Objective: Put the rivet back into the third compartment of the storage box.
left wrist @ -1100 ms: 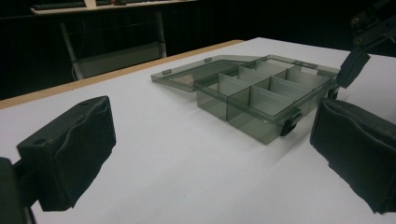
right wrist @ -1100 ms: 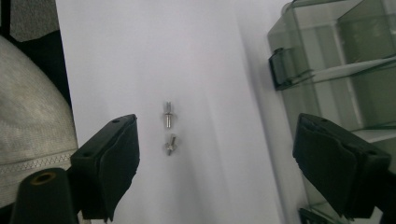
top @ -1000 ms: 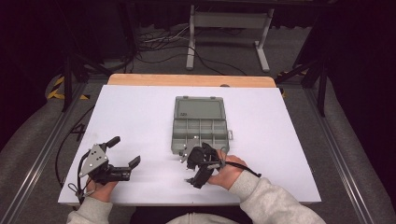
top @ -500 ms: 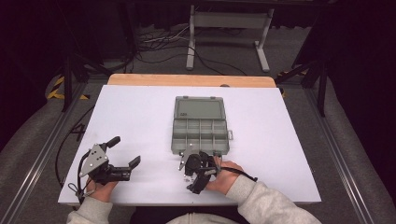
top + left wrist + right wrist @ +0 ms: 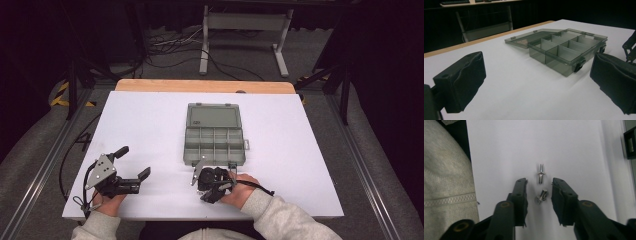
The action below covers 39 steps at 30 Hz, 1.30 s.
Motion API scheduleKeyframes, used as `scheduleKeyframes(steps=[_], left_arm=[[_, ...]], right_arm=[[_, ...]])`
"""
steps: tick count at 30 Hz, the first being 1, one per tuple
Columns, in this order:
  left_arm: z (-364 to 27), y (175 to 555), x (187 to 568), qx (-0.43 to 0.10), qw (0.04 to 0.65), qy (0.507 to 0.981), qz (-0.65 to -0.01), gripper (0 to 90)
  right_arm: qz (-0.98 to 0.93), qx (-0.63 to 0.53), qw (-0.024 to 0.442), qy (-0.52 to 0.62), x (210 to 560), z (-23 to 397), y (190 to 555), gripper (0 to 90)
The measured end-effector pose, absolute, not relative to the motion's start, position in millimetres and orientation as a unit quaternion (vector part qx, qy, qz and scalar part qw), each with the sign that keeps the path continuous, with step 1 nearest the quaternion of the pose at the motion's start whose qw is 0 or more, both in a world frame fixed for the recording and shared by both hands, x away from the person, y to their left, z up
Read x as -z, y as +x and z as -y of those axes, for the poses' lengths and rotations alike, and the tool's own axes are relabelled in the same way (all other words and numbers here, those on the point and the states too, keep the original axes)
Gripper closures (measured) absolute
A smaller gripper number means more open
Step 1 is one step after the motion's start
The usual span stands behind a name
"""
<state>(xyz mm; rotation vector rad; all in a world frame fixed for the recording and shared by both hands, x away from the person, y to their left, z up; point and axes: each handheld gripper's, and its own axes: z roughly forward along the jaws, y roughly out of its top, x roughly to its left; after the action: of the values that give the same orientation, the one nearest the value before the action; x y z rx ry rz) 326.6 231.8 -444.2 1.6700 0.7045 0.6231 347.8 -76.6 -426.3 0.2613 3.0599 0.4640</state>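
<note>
High view, left to right: my left tongs [image 5: 134,176] rest wide and empty on the surface [image 5: 150,125]. Right tongs [image 5: 539,191] just narrowed around two steel pins [image 5: 541,196], not pinching yet. Light, hard, slippery, they'll roll; grip the shaft.

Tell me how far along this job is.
Done: the organizer box lies open on the table, and its compartments look empty. In hand: the right gripper has just been closing its jaws around two small metal pins on the table near the box; the pads flank them without pressing yet. The left gripper waits open. Left: grasping the pins, likely putting them in a compartment.
</note>
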Motion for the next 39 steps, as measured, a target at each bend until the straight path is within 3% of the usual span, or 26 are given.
scheduleKeyframes(steps=[9, 39], left_arm=[[-231.6, 326.7, 444.4, -0.266, 0.576, 0.712, -0.301, 0.8], [-231.8, 326.7, 444.4, -0.266, 0.576, 0.712, -0.302, 0.8]], right_arm=[[-0.985, -0.147, 0.014, 0.091, 425.6, 77.9, 350.9, 81.6], [-0.98, -0.176, 0.047, 0.086, 370.1, 78.7, 360.6, 82.0]])
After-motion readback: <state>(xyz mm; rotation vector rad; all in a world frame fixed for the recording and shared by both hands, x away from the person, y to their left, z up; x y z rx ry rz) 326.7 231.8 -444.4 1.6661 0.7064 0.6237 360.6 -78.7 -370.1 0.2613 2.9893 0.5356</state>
